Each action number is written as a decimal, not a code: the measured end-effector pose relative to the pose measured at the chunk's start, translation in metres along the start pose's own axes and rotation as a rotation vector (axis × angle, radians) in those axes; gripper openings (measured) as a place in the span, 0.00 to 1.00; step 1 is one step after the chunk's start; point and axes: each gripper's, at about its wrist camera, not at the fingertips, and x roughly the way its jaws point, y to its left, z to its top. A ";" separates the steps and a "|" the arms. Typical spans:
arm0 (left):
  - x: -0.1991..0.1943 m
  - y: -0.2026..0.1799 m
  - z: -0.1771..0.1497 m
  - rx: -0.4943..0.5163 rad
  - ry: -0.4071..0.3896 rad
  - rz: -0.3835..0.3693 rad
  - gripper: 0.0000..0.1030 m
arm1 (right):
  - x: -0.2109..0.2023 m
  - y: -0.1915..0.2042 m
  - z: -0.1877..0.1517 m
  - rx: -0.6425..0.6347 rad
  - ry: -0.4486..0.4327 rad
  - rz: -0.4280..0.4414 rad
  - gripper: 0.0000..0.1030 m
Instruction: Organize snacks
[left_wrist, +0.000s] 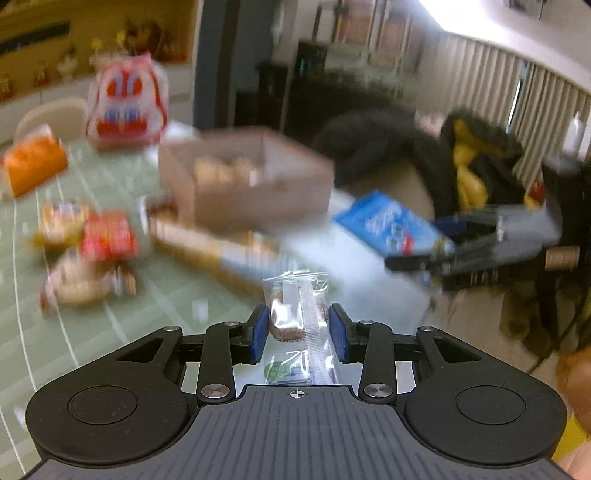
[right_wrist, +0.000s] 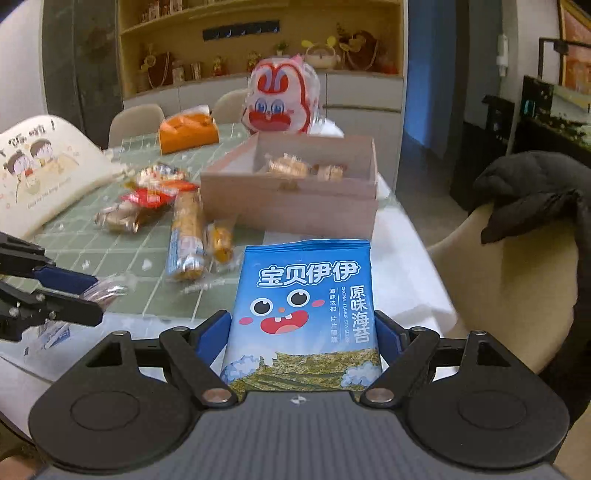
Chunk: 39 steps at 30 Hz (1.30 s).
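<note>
Tiled table (right_wrist: 110, 254) – box (right_wrist: 295, 206), loose snacks (right_wrist: 186, 236).

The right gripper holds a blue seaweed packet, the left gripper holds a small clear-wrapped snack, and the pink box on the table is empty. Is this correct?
Not quite: the pink box already holds some wrapped snacks, as the right wrist view shows. The right gripper does hold the blue seaweed packet, and the left gripper the clear-wrapped snack.

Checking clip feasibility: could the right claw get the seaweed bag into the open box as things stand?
Probably yes. The right claw grips the seaweed bag, and the box sits straight ahead, top open, with nothing between them; the left claw is off to the side.
</note>
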 end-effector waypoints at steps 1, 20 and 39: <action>-0.007 0.001 0.016 0.004 -0.062 0.014 0.39 | -0.004 -0.002 0.006 0.001 -0.022 -0.001 0.79; 0.203 0.089 0.169 -0.347 -0.091 0.029 0.41 | 0.021 -0.091 0.097 0.190 -0.176 -0.057 0.80; 0.024 0.170 0.008 -0.616 -0.096 0.027 0.41 | 0.162 -0.046 0.218 0.199 0.072 0.007 0.84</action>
